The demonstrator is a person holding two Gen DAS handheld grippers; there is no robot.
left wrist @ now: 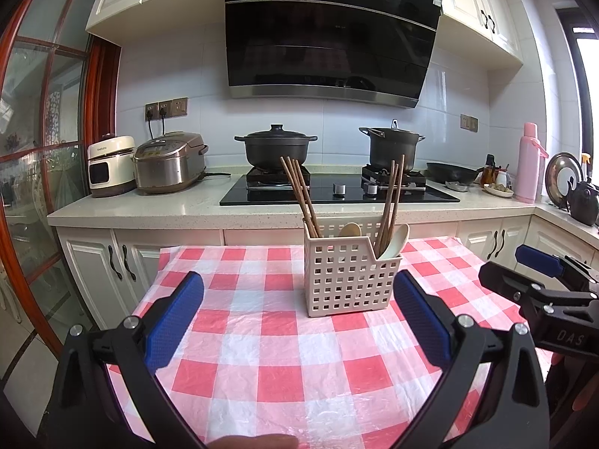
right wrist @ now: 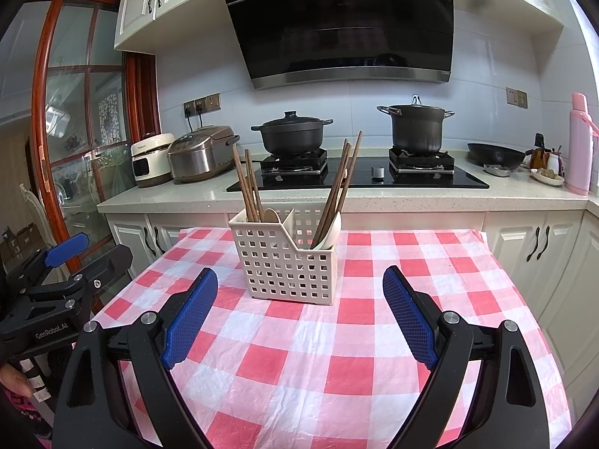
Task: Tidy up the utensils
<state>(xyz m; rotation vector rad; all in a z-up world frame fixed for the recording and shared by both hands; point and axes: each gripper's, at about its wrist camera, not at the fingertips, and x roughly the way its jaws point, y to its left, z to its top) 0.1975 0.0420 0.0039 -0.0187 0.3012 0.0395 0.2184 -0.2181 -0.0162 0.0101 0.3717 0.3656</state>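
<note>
Ahead of both jaw sets, w/ a stretch of cloth between, stands the cream perforated plastic utensil caddy (left wrist: 350, 275), upright on the red-and-white checked tablecloth (left wrist: 262, 355). We see two compartments. Left one holds a bundle of long brown wooden chopsticks (left wrist: 299, 194) plus a pale wooden spoon (left wrist: 350, 229); right one holds a second bundle of brown chopsticks (left wrist: 391, 202) and a cream ceramic soup spoon (left wrist: 395, 241). All lean on the caddy walls, handles/tips up. No loose utensil shows on the cloth in either view.

Jaw state: left gripper (left wrist: 299, 321) has its blue pads spread wide, nothing between them. Right gripper (right wrist: 299, 321) likewise: pads apart, holding nothing. Both hang back from the caddy, approx. level w/ its base; caddy sits slightly right of centre for the left jaws, slightly left of centre for the right.

Step in hand, as we judge it: the scene fits two stages. Either the utensils are sorted into the caddy and the job is at its end, or the mixed contents (chopsticks and spoons in both compartments) are due for re-sorting by type. Pictures do not settle which, so we prescribe no move. If a pick were needed, thin chopsticks would call for a narrow, well-centred pinch high on the shaft; the caddy looks light and could tip.
</note>
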